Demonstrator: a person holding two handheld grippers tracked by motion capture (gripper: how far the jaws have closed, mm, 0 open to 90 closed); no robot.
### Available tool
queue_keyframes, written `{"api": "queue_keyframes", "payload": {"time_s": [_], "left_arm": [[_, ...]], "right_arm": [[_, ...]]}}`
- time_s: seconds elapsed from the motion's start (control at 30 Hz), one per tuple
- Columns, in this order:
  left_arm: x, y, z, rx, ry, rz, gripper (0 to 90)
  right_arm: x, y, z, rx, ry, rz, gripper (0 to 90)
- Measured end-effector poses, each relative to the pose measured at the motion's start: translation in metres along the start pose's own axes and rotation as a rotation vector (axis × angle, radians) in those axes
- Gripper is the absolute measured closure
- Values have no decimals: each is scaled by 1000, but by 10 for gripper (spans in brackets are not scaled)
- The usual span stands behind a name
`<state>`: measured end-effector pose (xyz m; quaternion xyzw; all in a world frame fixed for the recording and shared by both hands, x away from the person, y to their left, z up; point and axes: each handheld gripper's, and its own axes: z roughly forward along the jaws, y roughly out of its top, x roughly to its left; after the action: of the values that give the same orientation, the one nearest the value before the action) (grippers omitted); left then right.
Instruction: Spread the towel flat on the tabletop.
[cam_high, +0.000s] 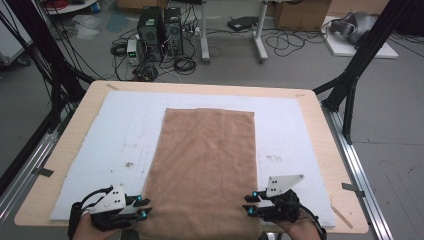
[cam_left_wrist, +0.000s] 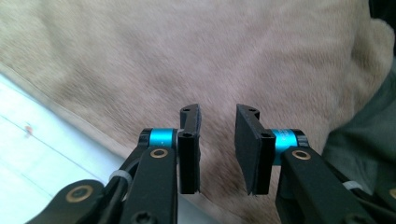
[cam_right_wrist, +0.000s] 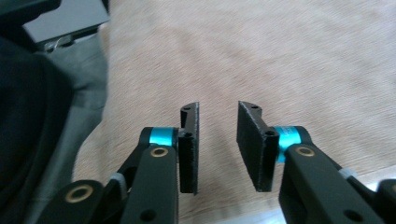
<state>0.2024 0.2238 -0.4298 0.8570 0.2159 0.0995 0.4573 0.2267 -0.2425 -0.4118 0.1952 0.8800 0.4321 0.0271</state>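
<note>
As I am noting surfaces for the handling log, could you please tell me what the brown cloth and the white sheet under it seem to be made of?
The brown cloth looks like soft terry or fleece: a matt, fuzzy nap with a hemmed edge. The white sheet seems a stiff matt board, perhaps foam or paper, flat with faint lines and marks; the exact material I cannot tell.

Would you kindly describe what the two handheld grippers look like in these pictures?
Both the left gripper and the right gripper are black, each with two flat black jaws on linkage arms with brass-coloured pivots and turquoise collars. Each carries a grey three-cornered plate on top, and a black cable trails from each.
</note>
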Motion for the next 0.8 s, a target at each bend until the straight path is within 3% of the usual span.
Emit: {"api": "queue_keyframes", "payload": {"time_s": [0.2,0.43,0.6,0.8], "left_arm": [[19,15,2,-17,29,-28,565],[38,35,6,-31,75,-48,486],[51,46,9,-45,98,-80,410],[60,56,11,-68,125,-90,380]], "right_arm": [[-21,16,-6,-22,-75,37,515],[-46,33,-10,-46,-135,66,424],[-58,43,-9,-51,-164,81,343],[-63,56,-9,-81,-182,83,279]]}}
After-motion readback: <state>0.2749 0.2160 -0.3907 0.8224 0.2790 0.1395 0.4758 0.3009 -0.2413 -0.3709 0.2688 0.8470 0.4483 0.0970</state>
